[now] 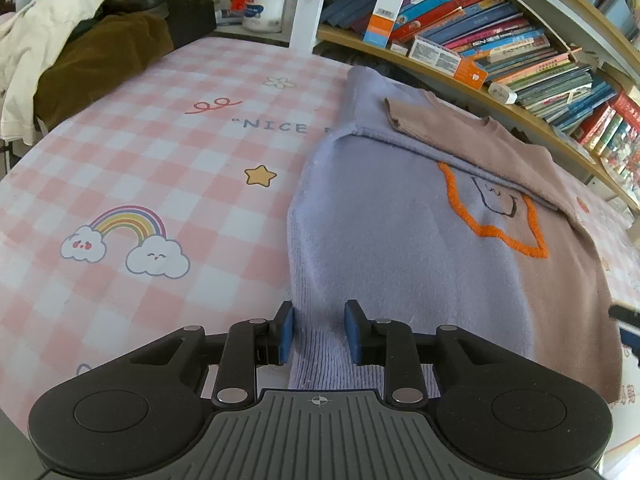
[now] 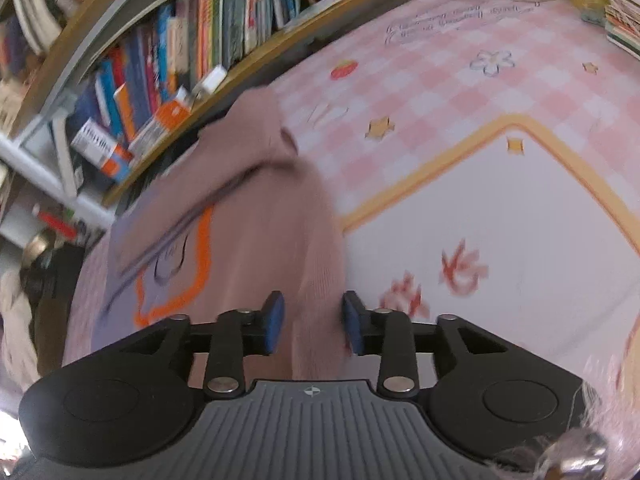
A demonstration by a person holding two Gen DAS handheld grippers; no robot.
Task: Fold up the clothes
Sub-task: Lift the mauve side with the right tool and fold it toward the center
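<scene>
A knit sweater (image 1: pixel 400 248), lilac on one half and dusty pink on the other with an orange outlined motif (image 1: pixel 500 216), lies flat on the pink checked cloth (image 1: pixel 160 168). Both sleeves are folded across its upper part. My left gripper (image 1: pixel 319 330) is open, its blue pads either side of the lilac hem at the near left corner. My right gripper (image 2: pixel 313 322) is open over the pink side's lower edge (image 2: pixel 276 216); that view is blurred by motion.
A curved bookshelf (image 1: pixel 500 48) full of books runs along the far side. A pile of clothes (image 1: pixel 60 52), a shoe and a white tub (image 1: pixel 264 8) sit at the far left. Boxes and a stack of books (image 2: pixel 624 20) stand at the far right.
</scene>
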